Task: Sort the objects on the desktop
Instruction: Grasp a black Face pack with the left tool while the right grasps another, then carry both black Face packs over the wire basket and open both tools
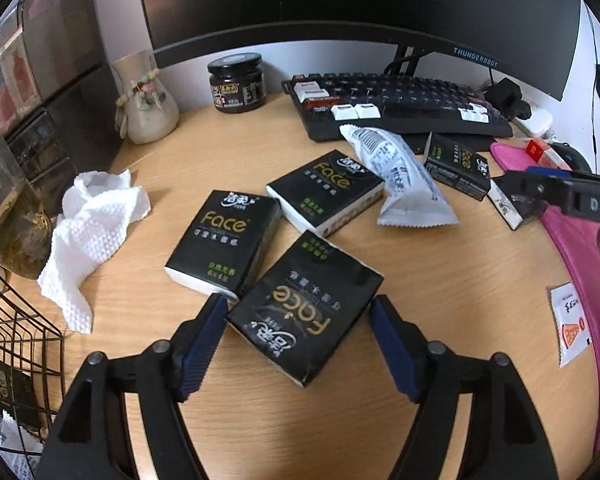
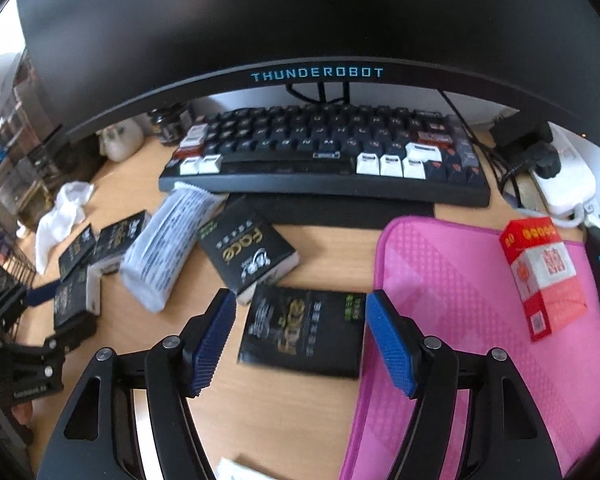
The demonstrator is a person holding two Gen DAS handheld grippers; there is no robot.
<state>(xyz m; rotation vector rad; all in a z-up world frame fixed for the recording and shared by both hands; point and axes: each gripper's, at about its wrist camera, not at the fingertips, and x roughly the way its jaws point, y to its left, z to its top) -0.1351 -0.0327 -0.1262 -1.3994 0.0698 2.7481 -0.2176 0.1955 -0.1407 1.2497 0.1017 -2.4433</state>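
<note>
Packs mostly unsorted, scattered mid-worktop; my left tongs and right tongs gape, each straddling one, ungripped.

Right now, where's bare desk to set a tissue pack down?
Bare wood lies between the jar, the vase and the crumpled paper towel, and along the near edge beside the pink mat. The middle, below the keyboard, is crowded with tissue packs.
</note>
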